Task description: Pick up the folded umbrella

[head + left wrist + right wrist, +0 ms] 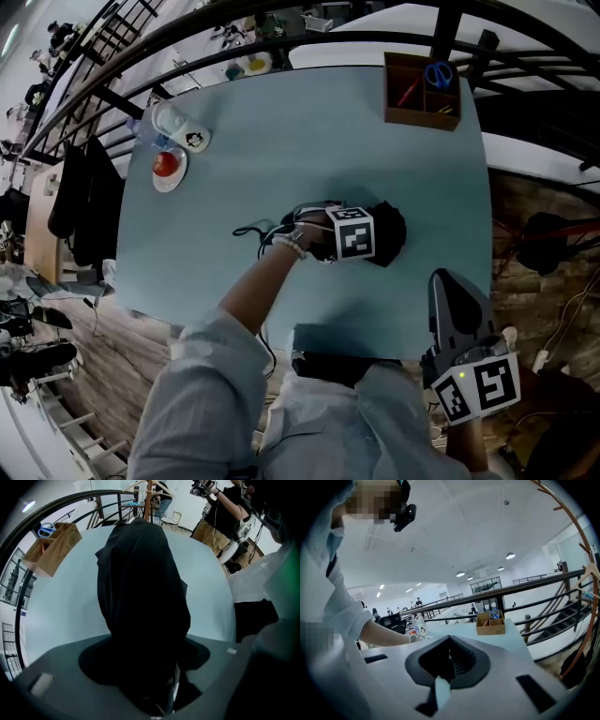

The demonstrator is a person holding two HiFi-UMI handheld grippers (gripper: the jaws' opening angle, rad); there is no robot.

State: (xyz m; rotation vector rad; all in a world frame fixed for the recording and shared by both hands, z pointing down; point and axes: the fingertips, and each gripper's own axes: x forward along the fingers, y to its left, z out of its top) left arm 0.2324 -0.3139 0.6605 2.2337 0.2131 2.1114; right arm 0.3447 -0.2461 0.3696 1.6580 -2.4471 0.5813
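The folded umbrella (391,234) is a black bundle lying near the middle of the pale blue table (309,122). My left gripper (371,240) sits right on it, its marker cube on top and the jaws closed around the fabric. In the left gripper view the umbrella (140,588) fills the centre and runs down into the left gripper (157,686). My right gripper (452,292) hangs off the table's front right corner, away from the umbrella. The right gripper (449,660) has its jaws together with nothing between them.
A wooden box (422,91) with blue scissors (438,75) stands at the far right corner. At the far left are a plate with a red apple (167,166), a mug (195,140) and a bottle (161,122). A black cord (253,230) trails left of the umbrella. Black railings (525,56) ring the table.
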